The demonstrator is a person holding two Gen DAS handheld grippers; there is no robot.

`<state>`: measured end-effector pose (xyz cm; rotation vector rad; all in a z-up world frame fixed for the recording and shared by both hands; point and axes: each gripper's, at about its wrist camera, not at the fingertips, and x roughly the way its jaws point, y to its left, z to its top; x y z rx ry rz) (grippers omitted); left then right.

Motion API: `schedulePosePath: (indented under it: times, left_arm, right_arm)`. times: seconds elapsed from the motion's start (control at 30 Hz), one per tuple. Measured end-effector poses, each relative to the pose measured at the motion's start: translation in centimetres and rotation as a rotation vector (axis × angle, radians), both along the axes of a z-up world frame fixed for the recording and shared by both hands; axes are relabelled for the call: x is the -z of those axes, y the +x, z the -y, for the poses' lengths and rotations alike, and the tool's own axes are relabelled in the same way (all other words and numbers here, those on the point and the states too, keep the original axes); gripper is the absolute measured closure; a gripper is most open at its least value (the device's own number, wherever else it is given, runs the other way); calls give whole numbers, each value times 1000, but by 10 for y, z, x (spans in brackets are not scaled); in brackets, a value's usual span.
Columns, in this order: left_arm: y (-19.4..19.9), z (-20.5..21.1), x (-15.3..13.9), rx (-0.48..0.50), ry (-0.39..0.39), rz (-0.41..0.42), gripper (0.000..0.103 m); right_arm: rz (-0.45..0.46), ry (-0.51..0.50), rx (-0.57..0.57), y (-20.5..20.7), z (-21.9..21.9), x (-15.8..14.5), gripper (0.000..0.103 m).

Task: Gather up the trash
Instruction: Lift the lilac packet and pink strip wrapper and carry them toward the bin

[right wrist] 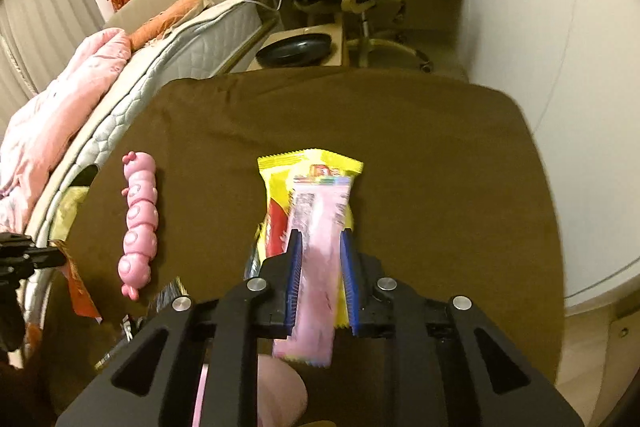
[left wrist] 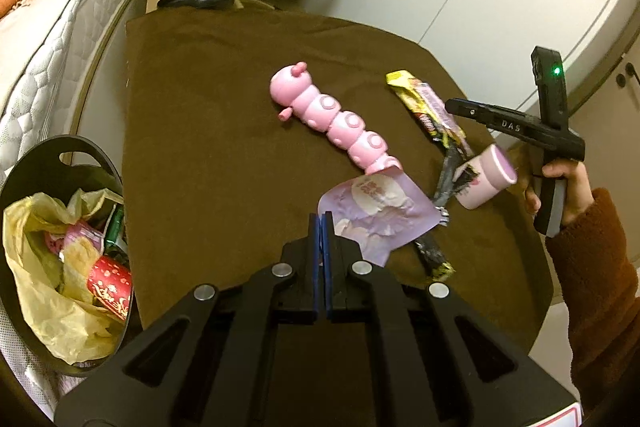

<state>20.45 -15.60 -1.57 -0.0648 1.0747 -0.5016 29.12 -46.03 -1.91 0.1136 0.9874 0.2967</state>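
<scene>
The right gripper (right wrist: pixel 320 259) clamps a pink wrapper (right wrist: pixel 316 267) at frame centre, over the yellow packet (right wrist: pixel 280 183) — brown cloth (right wrist: pixel 440 167) lies bare rightward. The left gripper (left wrist: pixel 321 227), jaws pressed together and holding nothing, hangs beside the purple wrapper (left wrist: pixel 380 215) — the bin (left wrist: pixel 48 163) sits lower left, past the cloth's edge.

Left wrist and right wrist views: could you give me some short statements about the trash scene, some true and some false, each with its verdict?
1. The left tongs are shut and hold nothing. True.
2. The bin is empty. False: it holds a yellow bag and several wrappers.
3. The pink caterpillar toy lies on the brown cloth. True.
4. The pink cup stands upright. False: it lies on its side.
5. The right tongs have a pink wrapper between their fingers. True.
</scene>
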Motion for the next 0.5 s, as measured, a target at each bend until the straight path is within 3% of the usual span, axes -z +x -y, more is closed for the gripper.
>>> schedulePosePath:
  times: [0.1, 0.33, 0.4, 0.43, 0.5]
  left_arm:
    - [5, 2, 8, -6, 15, -14, 102]
    - [10, 9, 22, -10, 19, -34, 102]
    - [9, 12, 26, -13, 22, -39, 102]
    - [9, 12, 27, -14, 23, -40, 102]
    - [6, 14, 28, -13, 27, -33, 102]
  right_arm:
    - [-61, -23, -13, 14, -2, 10, 79]
    - [-107, 56, -42, 10, 0, 14, 78]
    - [-100, -2, -60, 3, -7, 14, 80]
    - [-93, -6, -53, -1, -8, 12, 86]
    - [-69, -7, -25, -8, -6, 6, 89]
